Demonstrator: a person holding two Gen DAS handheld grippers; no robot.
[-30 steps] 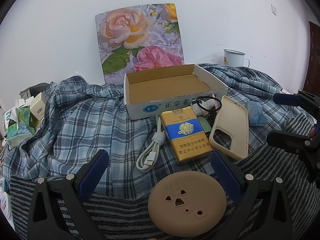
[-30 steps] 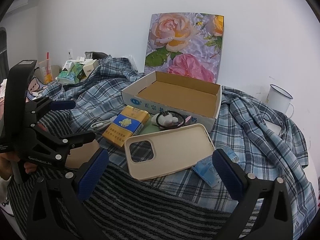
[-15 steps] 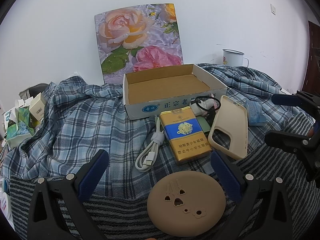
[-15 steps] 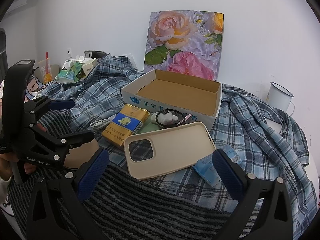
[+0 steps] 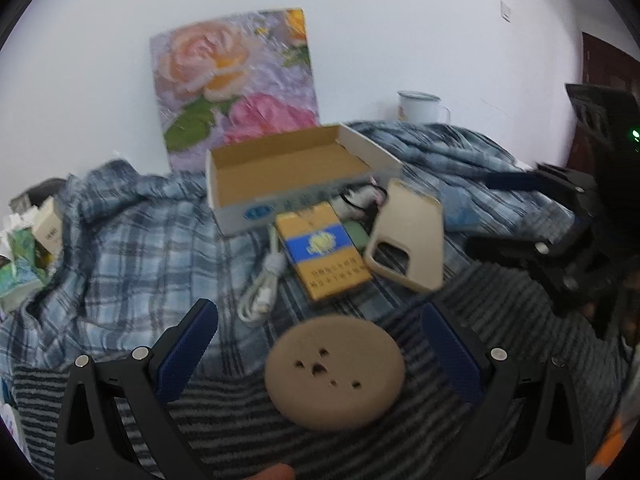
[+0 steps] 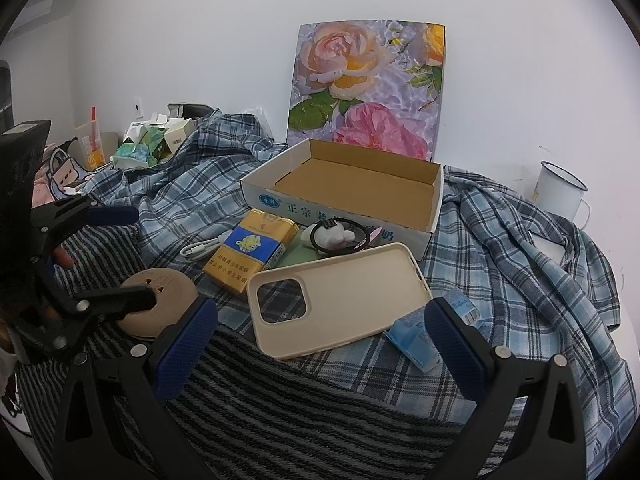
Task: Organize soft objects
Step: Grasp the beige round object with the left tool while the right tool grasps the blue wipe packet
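The left gripper [image 5: 320, 340] has its jaws wide apart, and the round tan sponge pad [image 5: 334, 372] lies flat between them, just ahead on the striped blanket [image 6: 280, 400]. The right gripper [image 6: 320, 336], equally spread and empty, faces the beige phone case [image 6: 340, 296], whose long axis runs crosswise to its jaws. The open cardboard box [image 6: 436, 204] sits beyond both. The left is nearer the pad.
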